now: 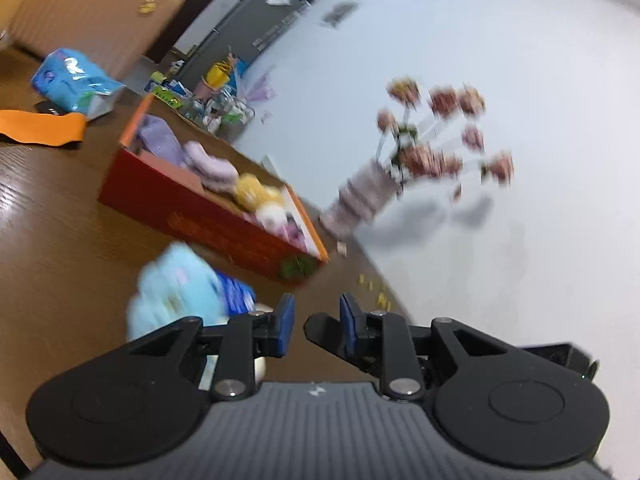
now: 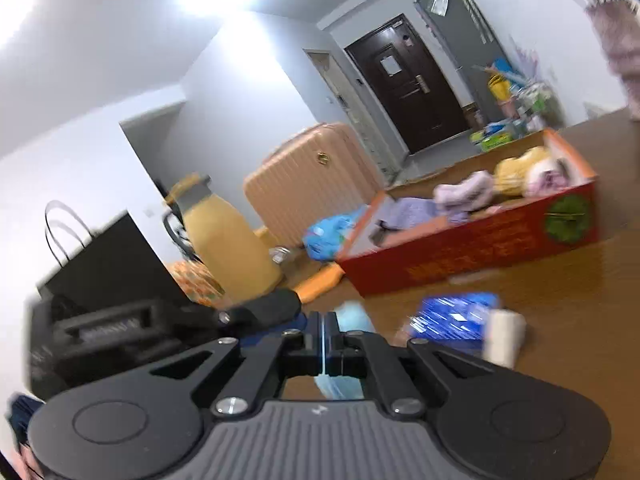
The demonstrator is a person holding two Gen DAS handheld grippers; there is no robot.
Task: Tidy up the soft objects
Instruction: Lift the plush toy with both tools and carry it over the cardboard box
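1. Filling the red box (image 1: 208, 216) was partly done: purple, yellow & pink soft items (image 1: 236, 184) lay inside.
2. Left out: light-blue plush (image 1: 176, 288) on the table, just beside the box front.
3. Left gripper (image 1: 316, 320) jaws a bit apart, nothing btwn them.
4. Right gripper (image 2: 323, 336) shut on thin light-blue fabric (image 2: 340, 388).
5. Nearby: blue packet (image 2: 452, 316), white roll (image 2: 502, 338), flower vase (image 1: 360, 196) past the box; none blocking.

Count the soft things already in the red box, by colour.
Purple or lilac: 2 (folded cloth, fuzzy piece)
Yellow: 1 (yellow plush)
White and pink: 1 (pale plush, blurred, so it may be more than one piece)
Total in the red box: 4
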